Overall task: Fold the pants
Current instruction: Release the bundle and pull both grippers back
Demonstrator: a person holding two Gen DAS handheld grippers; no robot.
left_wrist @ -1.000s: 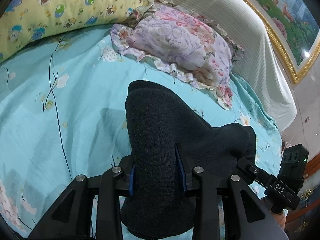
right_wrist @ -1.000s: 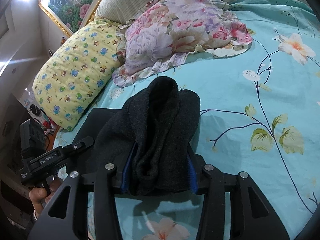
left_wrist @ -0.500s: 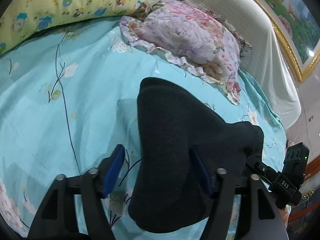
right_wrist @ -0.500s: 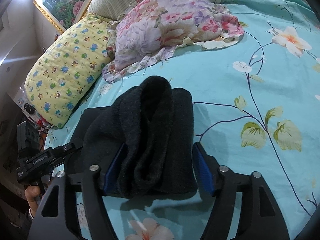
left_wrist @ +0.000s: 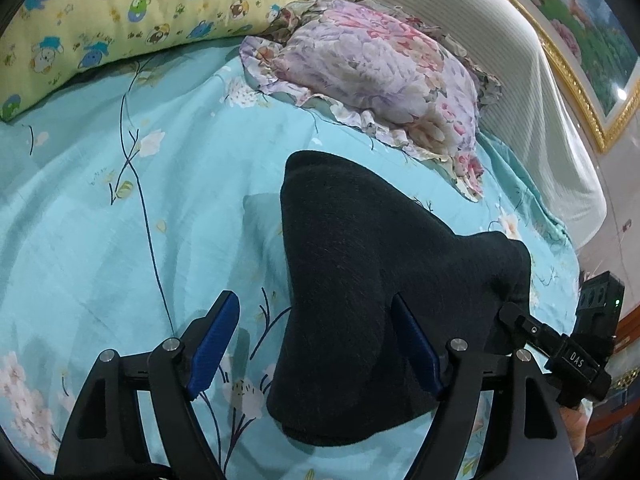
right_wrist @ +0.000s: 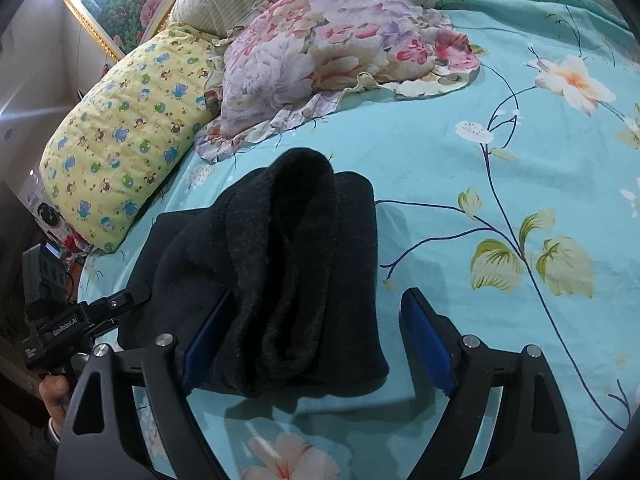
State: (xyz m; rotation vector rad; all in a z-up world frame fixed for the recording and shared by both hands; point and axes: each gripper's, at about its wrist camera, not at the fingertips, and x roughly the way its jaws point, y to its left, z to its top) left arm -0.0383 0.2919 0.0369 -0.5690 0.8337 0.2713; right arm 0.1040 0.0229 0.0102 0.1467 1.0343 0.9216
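Two sets of fingers, left (left_wrist: 314, 346) and right (right_wrist: 316, 344), are opening, releasing folded black pants (right_wrist: 280, 272); fabric brushing inner fingers could snag and unfold.

Black tongs (left_wrist: 316, 340), blue pads (left_wrist: 212, 344), silver screws

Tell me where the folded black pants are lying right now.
The black pants lie folded on the turquoise floral bedsheet, low in both wrist views between the opening jaws, just in front of the floral pillow.
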